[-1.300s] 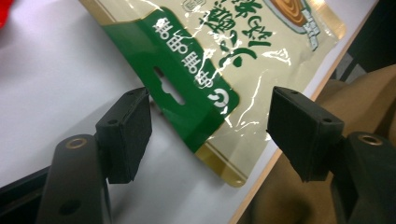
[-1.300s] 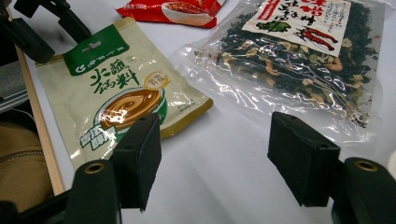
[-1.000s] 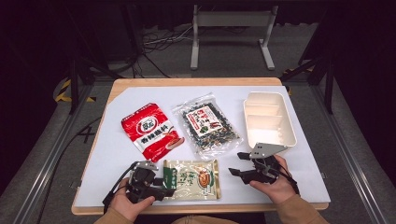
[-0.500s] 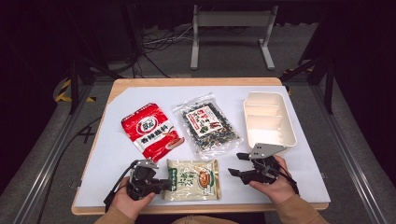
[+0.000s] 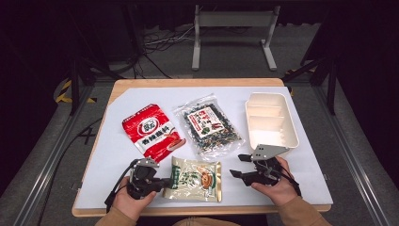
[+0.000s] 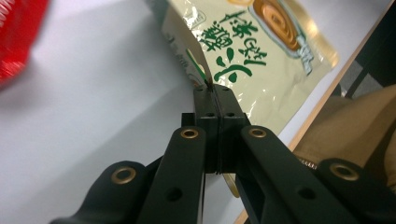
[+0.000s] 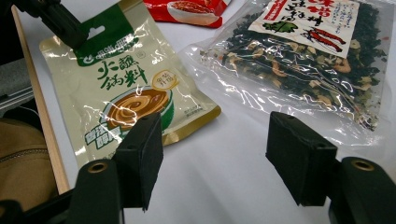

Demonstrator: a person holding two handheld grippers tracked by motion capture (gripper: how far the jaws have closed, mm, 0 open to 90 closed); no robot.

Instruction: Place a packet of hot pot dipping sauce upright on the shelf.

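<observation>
A cream-and-green sauce packet [image 5: 196, 178] lies near the table's front edge, also seen as the packet [image 6: 243, 51] and the packet [image 7: 126, 88]. My left gripper [image 5: 165, 181] is shut on the packet's left edge; in the left gripper view the jaws [image 6: 212, 88] pinch a lifted flap. My right gripper [image 5: 237, 165] stands open just right of the packet with nothing between its fingers [image 7: 140, 158]. A clear bag of dark dried seaweed mix [image 5: 207, 125] lies beyond, and the same bag [image 7: 308, 60] lies ahead in the right gripper view.
A red snack bag [image 5: 152, 130] lies at the left middle. A white divided tray [image 5: 271, 120] stands at the right, behind my right hand. The wooden table edge [image 5: 202, 211] runs close under both hands. A metal stand [image 5: 233, 33] is on the floor beyond.
My left gripper has moved right onto the sauce packet's left edge and closed on it. The right gripper has barely moved.
</observation>
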